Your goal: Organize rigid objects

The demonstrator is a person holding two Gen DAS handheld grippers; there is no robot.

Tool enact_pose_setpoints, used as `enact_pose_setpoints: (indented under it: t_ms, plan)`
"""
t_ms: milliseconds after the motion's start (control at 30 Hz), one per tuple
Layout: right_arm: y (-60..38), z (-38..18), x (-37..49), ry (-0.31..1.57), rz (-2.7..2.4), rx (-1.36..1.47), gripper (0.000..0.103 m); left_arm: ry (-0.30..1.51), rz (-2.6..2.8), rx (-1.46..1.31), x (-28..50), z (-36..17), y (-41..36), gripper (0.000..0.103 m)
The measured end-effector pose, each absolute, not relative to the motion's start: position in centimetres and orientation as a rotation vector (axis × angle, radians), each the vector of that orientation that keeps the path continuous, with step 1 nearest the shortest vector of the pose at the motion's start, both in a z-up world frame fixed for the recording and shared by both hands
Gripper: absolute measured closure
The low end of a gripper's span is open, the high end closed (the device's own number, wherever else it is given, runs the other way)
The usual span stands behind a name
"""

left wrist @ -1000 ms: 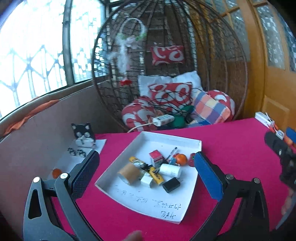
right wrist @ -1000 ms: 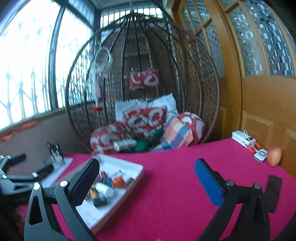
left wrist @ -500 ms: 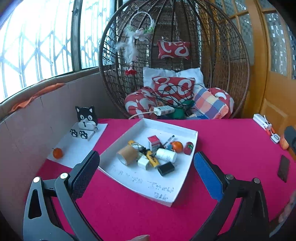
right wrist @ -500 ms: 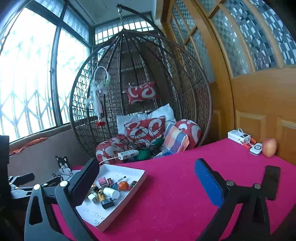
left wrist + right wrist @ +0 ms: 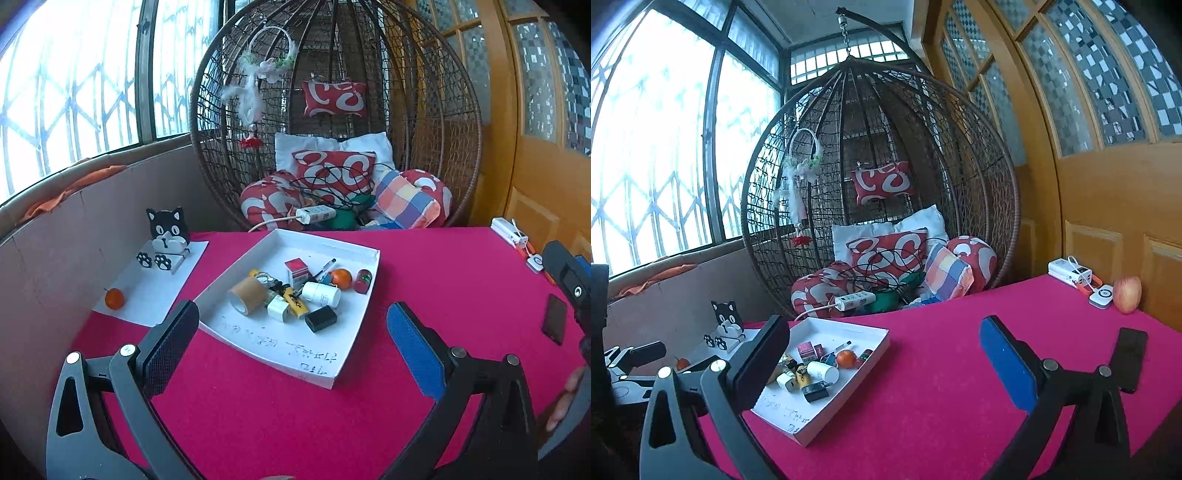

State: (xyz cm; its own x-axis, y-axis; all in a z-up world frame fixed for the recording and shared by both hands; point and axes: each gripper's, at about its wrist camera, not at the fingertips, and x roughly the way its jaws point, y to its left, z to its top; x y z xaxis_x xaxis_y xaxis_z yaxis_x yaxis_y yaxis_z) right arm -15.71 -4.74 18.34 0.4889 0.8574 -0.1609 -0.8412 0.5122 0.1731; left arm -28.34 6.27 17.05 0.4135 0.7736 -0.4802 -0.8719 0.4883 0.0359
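Observation:
A white tray (image 5: 364, 254) on the red table holds several small items: a brown tape roll (image 5: 246, 294), a red box (image 5: 297, 271), a white bottle (image 5: 320, 294), an orange (image 5: 340, 277), a black block (image 5: 320, 318), a yellow item (image 5: 294, 302). The tray also shows in the right wrist view (image 5: 875, 349). My left gripper (image 5: 290, 332) is open and empty, held above the table just before the tray's near edge. My right gripper (image 5: 882, 350) is open and empty, right of the tray and above the table.
A cat-shaped holder (image 5: 166, 236) and a small orange (image 5: 114, 298) sit on white paper (image 5: 155, 280) at left. A black phone (image 5: 1130, 358), an apple (image 5: 1127, 294) and chargers (image 5: 1071, 272) lie at the right. A wicker hanging chair (image 5: 332, 110) stands behind the table.
Both grippers have pulled back and risen, so the tray looks smaller and farther. The right view has tilted up. Both stay open and empty.

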Motion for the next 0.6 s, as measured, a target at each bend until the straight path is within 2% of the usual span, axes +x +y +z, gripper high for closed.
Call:
enact_pose_setpoints:
  t_ms: [600]
  plan:
    - [-4.24, 17.67, -15.89, 0.259, 1.043, 0.040, 0.000, 0.480, 1.046, -0.267, -28.47, 16.65, 6.67, 0.000]
